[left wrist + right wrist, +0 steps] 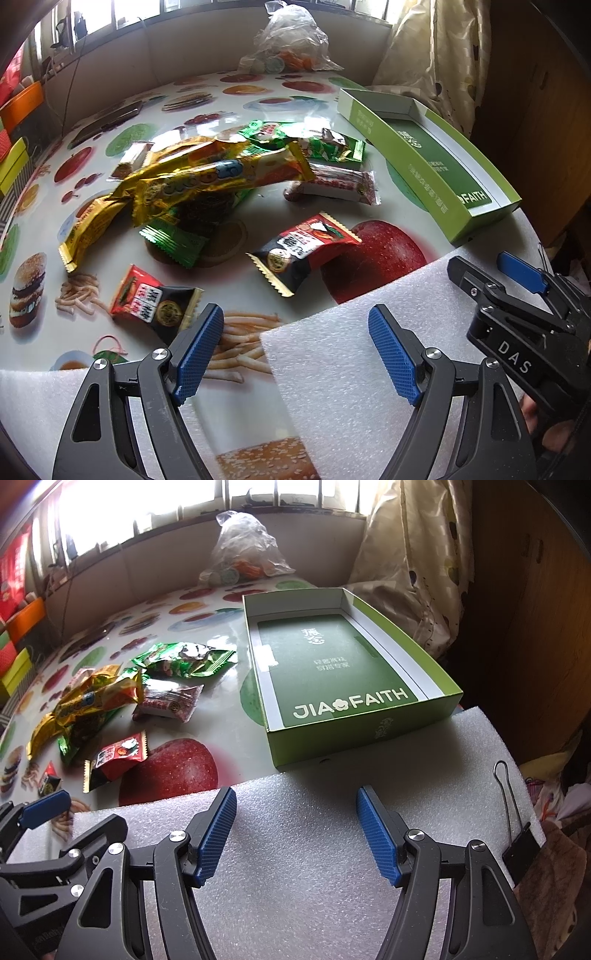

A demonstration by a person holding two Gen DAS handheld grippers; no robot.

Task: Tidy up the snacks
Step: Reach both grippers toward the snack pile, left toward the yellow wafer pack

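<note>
A pile of wrapped snacks lies on the table: long yellow packs (pixel 192 177), green packs (pixel 314 142), a white-red pack (pixel 336 184), and two red-black packs (pixel 303 251) (pixel 155 302). The pile also shows in the right wrist view (pixel 96 698). An open green box (pixel 351 672) (pixel 436 162) stands to the right, empty. My left gripper (pixel 295 354) is open over the table's near edge, close to the nearer red-black pack. My right gripper (pixel 295 834) is open above the white foam sheet (pixel 314 849), in front of the box; it shows in the left wrist view (pixel 498 273).
A clear plastic bag (pixel 291 44) with food sits at the far table edge. Coloured boxes (pixel 18 122) stack at the left. A curtain (pixel 436 55) hangs at the back right. A black binder clip (pixel 517 845) grips the foam at the right.
</note>
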